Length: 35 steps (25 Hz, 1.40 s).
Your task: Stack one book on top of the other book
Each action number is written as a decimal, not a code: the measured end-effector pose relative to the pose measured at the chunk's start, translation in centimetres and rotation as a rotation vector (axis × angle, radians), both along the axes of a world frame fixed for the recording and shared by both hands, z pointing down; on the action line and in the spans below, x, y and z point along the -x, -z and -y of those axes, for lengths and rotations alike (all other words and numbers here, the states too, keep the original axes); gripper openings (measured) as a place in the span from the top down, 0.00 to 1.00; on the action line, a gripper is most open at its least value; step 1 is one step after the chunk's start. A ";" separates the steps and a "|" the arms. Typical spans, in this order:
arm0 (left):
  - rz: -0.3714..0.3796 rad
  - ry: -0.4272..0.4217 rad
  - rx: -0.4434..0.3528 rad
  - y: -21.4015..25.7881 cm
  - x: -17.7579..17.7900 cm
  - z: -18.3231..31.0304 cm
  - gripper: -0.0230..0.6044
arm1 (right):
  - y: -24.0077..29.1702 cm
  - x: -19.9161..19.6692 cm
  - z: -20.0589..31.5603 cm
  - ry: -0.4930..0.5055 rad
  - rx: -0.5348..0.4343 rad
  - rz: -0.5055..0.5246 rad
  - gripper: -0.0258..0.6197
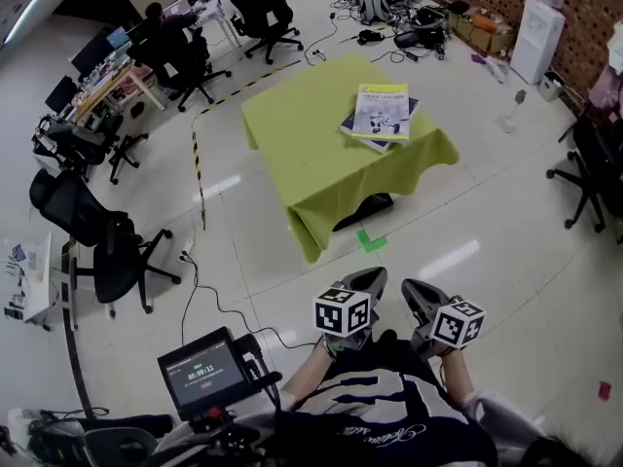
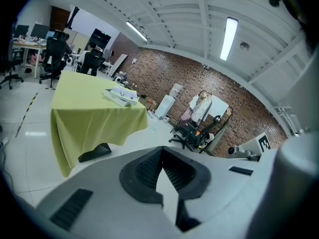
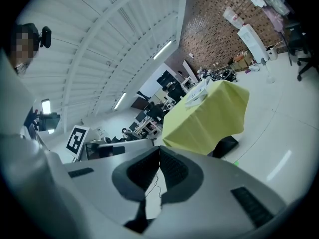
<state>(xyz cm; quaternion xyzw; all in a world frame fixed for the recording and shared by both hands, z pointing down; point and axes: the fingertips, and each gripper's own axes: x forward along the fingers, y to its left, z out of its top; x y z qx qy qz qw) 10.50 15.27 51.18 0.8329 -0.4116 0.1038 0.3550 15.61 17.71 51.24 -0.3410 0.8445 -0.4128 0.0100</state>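
Note:
Two books lie stacked on a table with a lime-green cloth: a yellow-and-white book rests on a darker book underneath. The stack also shows small in the left gripper view and in the right gripper view. Both grippers are held close to the person's body, well short of the table. My left gripper is shut with nothing between its tips. My right gripper is shut and empty too.
Black office chairs stand at the left and desks with monitors at the back left. A cable runs over the white floor. A green tape mark lies in front of the table. Boxes and gear line the brick wall.

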 end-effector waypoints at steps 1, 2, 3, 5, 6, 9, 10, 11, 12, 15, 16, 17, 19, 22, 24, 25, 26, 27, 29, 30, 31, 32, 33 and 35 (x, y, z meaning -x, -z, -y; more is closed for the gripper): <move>0.007 0.004 -0.002 0.0 0.2 -0.3 0.96 | -0.1 0.3 -0.3 0.008 -0.003 0.003 0.96; 0.014 0.007 -0.004 0.0 0.4 -0.6 0.96 | 0.0 0.6 -0.5 0.016 -0.007 0.007 0.96; 0.021 0.009 -0.007 0.1 0.7 -0.7 0.96 | 0.0 0.9 -0.7 0.023 -0.012 0.010 0.96; 0.032 0.008 -0.017 0.4 1.0 -0.7 0.96 | 0.4 1.4 -1.0 0.030 -0.023 0.011 0.96; 0.035 0.006 -0.024 0.7 1.1 -0.7 0.96 | 0.6 1.6 -1.1 0.031 -0.029 0.010 0.96; 0.038 -0.005 -0.052 1.6 1.6 -0.5 0.96 | 1.2 2.2 -0.8 0.017 -0.046 0.012 0.96; 0.038 -0.009 -0.060 1.8 1.9 -0.5 0.96 | 1.5 2.4 -0.7 0.010 -0.052 0.013 0.96; 0.039 -0.012 -0.066 2.0 2.2 -0.4 0.96 | 1.7 2.7 -0.5 0.006 -0.058 0.012 0.96; 0.039 -0.014 -0.070 2.1 2.6 -0.4 0.96 | 1.9 3.1 -0.4 0.002 -0.063 0.011 0.96; 0.041 -0.019 -0.080 2.6 4.1 -0.1 0.96 | 2.5 4.4 0.0 -0.005 -0.076 0.006 0.96; 0.040 -0.017 -0.084 2.8 4.6 0.2 0.96 | 2.6 4.8 0.1 -0.006 -0.077 0.004 0.96; 0.037 -0.012 -0.088 3.0 5.0 0.5 0.95 | 2.6 5.3 0.2 -0.004 -0.077 0.001 0.96; 0.033 -0.002 -0.092 3.2 5.9 0.9 0.96 | 2.6 6.1 0.4 0.004 -0.078 -0.006 0.96; 0.030 0.001 -0.091 3.1 6.9 1.2 0.96 | 2.7 7.2 0.7 0.011 -0.081 -0.010 0.96; 0.025 0.003 -0.089 3.0 7.4 1.3 0.96 | 2.6 7.8 0.7 0.015 -0.081 -0.016 0.96; 0.021 0.005 -0.088 2.9 7.7 1.3 0.96 | 2.5 8.0 0.7 0.017 -0.080 -0.019 0.96; 0.018 0.008 -0.087 2.8 8.0 1.4 0.96 | 2.5 8.2 0.8 0.017 -0.079 -0.021 0.96; 0.015 0.011 -0.087 2.8 8.2 1.5 0.96 | 2.4 8.4 0.8 0.017 -0.078 -0.023 0.96; 0.008 0.018 -0.089 2.8 8.6 1.7 0.96 | 2.3 8.5 0.8 0.016 -0.077 -0.026 0.96; 0.005 0.021 -0.088 2.8 8.8 1.8 0.96 | 2.3 8.6 0.8 0.015 -0.076 -0.028 0.96; 0.002 0.022 -0.087 2.7 8.9 1.8 0.96 | 2.3 8.7 0.8 0.013 -0.075 -0.031 0.96; 0.000 0.022 -0.086 2.7 9.0 1.8 0.96 | 2.3 8.7 0.7 0.011 -0.074 -0.033 0.96; -0.001 0.020 -0.084 2.6 9.0 1.8 0.96 | 2.2 8.6 0.7 0.009 -0.073 -0.036 0.96; -0.004 0.016 -0.079 2.5 8.9 1.8 0.96 | 2.3 8.4 0.7 0.002 -0.071 -0.039 0.96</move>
